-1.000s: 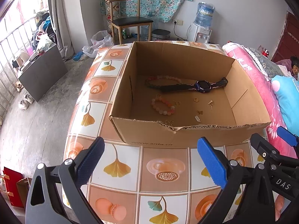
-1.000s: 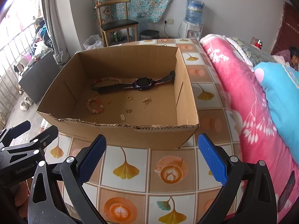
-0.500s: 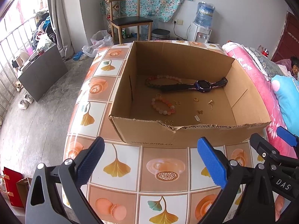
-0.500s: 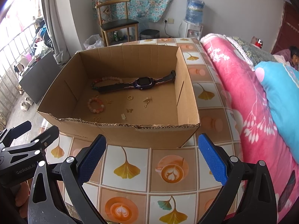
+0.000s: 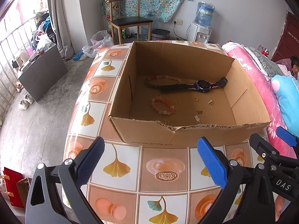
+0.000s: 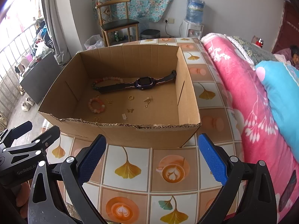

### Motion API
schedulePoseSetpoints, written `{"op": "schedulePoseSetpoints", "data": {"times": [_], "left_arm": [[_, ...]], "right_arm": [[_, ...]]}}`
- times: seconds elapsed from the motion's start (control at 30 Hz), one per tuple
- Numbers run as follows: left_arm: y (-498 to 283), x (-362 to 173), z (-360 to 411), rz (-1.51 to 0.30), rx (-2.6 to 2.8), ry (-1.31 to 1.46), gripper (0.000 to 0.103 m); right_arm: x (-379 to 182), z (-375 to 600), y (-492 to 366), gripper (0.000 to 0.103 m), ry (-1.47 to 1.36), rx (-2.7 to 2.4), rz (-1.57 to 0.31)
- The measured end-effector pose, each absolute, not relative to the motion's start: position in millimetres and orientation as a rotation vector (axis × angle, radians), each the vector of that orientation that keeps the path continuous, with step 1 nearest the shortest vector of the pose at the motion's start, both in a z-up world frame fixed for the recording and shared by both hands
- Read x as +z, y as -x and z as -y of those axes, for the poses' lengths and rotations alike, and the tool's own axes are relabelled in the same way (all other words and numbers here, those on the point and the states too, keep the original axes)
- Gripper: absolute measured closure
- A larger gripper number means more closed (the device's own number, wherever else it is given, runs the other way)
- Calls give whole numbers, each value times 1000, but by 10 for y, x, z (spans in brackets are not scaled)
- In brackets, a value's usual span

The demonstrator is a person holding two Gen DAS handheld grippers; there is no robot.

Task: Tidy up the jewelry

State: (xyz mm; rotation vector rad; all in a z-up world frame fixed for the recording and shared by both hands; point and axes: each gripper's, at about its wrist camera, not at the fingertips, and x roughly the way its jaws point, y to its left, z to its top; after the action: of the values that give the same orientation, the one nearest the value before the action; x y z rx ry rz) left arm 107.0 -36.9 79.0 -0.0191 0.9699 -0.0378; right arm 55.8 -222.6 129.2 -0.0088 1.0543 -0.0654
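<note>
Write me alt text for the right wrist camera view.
An open cardboard box on a tiled table holds a dark watch, two bead bracelets and small gold pieces. The open right gripper hovers before it; a pink blanket lies right.

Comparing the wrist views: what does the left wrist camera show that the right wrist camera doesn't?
Left wrist only: the red bag on the floor and the right gripper at its edge. Right wrist only: the left gripper at its edge. Both share the cardboard box, the watch lying inside it, the pink bead bracelet, and small gold pieces. Both grippers are open and empty.
</note>
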Motion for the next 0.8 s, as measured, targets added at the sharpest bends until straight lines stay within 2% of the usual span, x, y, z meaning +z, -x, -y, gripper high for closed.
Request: {"op": "schedulePoseSetpoints", "data": {"times": [0.8], "left_arm": [[-1077, 816, 370, -965, -41, 17, 5]], "right_arm": [[1294, 2220, -542, 8, 0, -68, -1053]]}}
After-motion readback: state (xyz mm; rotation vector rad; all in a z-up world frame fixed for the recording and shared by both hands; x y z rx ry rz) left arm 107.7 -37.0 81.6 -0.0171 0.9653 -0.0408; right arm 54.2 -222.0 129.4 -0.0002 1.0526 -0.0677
